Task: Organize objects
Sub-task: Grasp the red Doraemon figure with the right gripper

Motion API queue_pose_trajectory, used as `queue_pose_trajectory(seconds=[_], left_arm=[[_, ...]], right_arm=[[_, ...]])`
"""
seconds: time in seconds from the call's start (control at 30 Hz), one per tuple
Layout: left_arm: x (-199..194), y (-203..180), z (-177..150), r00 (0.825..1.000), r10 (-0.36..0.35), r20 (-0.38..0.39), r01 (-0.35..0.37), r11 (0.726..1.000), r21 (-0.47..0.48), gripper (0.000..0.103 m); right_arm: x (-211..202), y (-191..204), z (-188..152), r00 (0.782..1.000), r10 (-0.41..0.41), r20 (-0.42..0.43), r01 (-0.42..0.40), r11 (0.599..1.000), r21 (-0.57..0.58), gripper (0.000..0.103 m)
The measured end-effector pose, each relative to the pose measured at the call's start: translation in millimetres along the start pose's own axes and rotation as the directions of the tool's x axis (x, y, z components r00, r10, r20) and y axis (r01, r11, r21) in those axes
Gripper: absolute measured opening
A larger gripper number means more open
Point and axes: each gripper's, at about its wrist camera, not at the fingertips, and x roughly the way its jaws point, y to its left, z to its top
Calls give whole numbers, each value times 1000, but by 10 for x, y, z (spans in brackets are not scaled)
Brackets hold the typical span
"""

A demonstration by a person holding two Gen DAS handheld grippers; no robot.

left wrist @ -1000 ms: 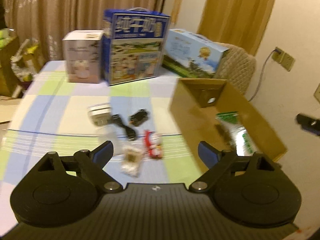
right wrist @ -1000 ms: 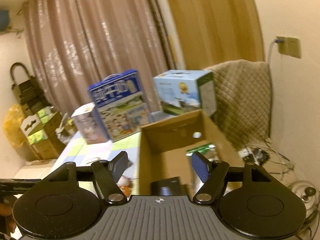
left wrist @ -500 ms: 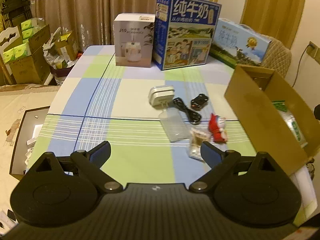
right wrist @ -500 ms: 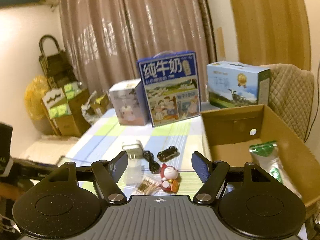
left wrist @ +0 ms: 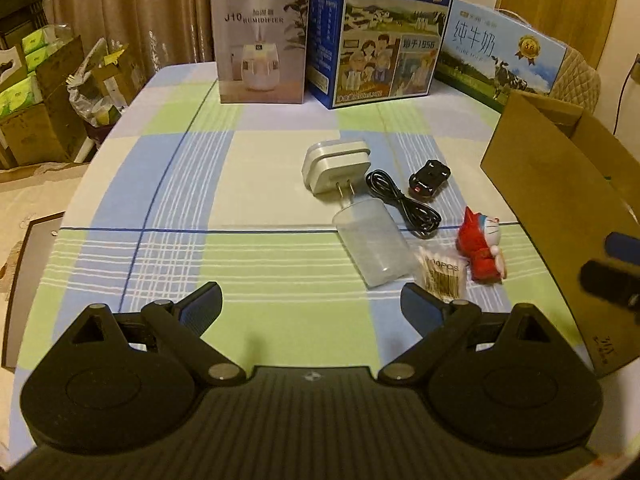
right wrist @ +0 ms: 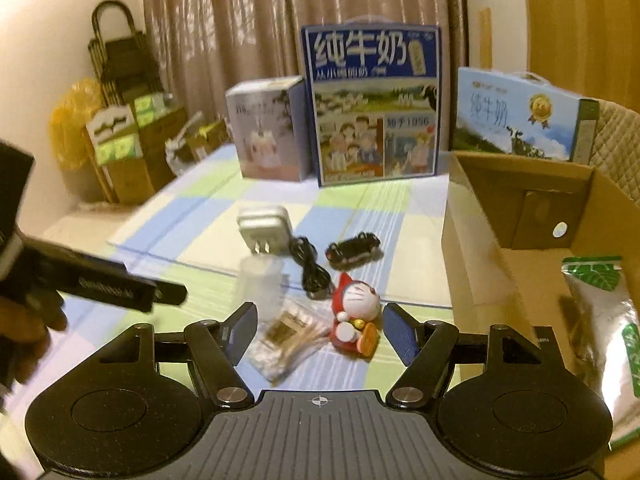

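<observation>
Six small items: glossy figurine (right wrist: 356, 312), coiled cable (left wrist: 404, 204), corrugated cardboard box (right wrist: 500, 248).

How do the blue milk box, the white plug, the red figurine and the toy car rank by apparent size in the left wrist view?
1. Blue milk box
2. White plug
3. Red figurine, though it lies nearer the camera than the plug, so this is unsure
4. Toy car

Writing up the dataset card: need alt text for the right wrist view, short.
The open right claw hovers over a checked tablecloth, with a red cartoon figurine and a packet of cotton swabs lying between its fingers, untouched. Beyond lie a clear plastic cup, a white plug adapter, a black cable and a small black car; an open cardboard box stands to the right.
</observation>
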Motion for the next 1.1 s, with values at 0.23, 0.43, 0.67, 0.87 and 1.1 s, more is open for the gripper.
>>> queue_pose_trajectory(seconds=[0.23,0.43,0.67,0.87,1.1], left_arm=[[258,37,140,1000,-16,-2,16,1000,-8,94],[429,69,248,999,-31,-11,31,999,-42,94],[460,21,265,998,-59,-20,59,998,-19,94],[492,-16,254,998,-49,-43,49,999,17,94],[510,-70,237,997,-61,-57,63,997,33,94]], right_arm=[[422,-62,-47,999,-11,-50,10,1000,-26,59],[710,-155,-27,995,-43,-94,41,999,-23,53],[887,-204,4,990,-64,-125,59,997,-47,53],[1014,-196,-25,987,-61,-152,52,997,-64,53],[1108,-325,-50,985,-36,-168,37,999,2,42]])
